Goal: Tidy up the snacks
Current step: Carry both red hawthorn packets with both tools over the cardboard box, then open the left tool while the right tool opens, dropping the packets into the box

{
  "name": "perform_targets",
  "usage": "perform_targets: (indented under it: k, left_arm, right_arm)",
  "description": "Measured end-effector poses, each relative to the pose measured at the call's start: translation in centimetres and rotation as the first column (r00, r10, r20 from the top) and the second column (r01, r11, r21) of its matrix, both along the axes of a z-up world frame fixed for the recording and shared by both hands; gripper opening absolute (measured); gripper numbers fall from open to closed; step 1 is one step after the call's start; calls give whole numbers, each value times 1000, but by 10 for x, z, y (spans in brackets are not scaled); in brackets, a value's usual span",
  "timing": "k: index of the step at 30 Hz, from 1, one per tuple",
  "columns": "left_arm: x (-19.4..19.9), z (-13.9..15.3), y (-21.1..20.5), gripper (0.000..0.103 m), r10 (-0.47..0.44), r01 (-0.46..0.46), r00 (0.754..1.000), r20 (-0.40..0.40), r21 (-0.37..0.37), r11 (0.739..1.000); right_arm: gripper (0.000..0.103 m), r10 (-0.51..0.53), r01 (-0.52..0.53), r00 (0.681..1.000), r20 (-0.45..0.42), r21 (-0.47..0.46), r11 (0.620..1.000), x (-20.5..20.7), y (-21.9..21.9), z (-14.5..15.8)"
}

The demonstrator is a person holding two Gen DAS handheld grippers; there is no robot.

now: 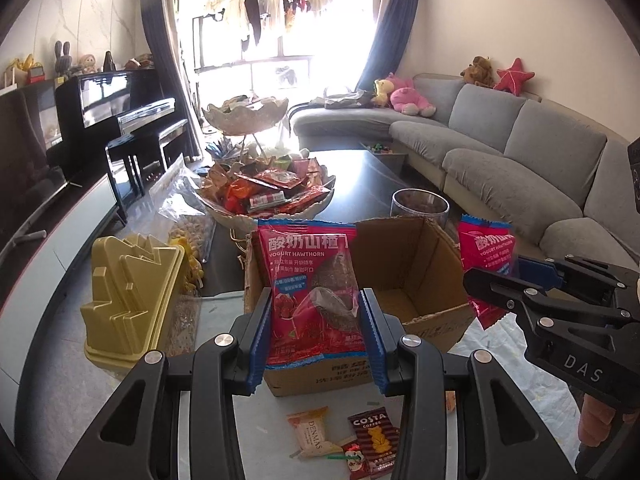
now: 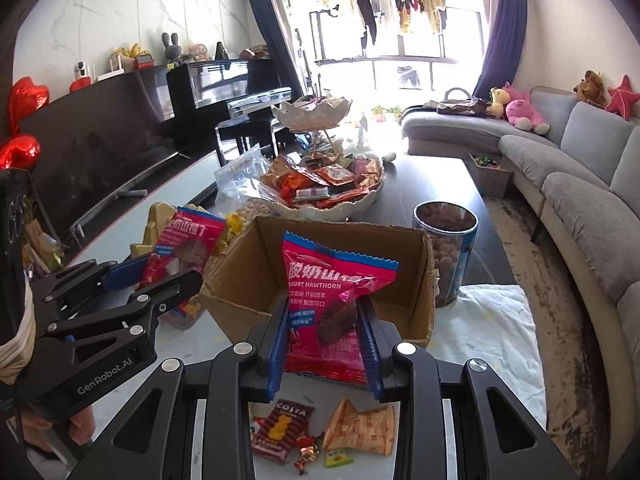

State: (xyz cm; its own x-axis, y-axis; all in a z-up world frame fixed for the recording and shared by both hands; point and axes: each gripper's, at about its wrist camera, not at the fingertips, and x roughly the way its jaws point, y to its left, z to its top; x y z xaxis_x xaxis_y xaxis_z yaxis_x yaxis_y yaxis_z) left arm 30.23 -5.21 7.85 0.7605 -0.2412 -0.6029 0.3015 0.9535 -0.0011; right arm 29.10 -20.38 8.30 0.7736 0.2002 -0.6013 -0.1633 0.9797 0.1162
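My left gripper (image 1: 316,312) is shut on a pink yogurt hawthorn snack bag (image 1: 312,280), held upright in front of the open cardboard box (image 1: 416,276). My right gripper (image 2: 324,320) is shut on a second pink hawthorn bag (image 2: 332,300), held above the near edge of the same box (image 2: 248,264). Each gripper shows in the other's view: the right one (image 1: 492,284) at the box's right, the left one (image 2: 160,276) at its left. Small loose snacks, a Costa packet (image 1: 374,440) and a Denmas packet (image 1: 312,432), lie on the table below.
A white bowl heaped with snacks (image 1: 268,192) stands behind the box under a tiered stand (image 1: 244,112). A clear jar of brown snacks (image 2: 448,252) is right of the box, a gold moulded tray (image 1: 132,296) left. A grey sofa (image 1: 520,152) runs along the right.
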Motion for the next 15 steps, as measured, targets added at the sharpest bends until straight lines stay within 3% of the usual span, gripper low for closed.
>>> perform_targets:
  k: [15]
  left_arm:
    - [66,-27,-13,43,-8,8,992,-122,-3,1000]
  right_arm:
    - [34,-13,12,997,-75,-7,1000,65,-5,-21]
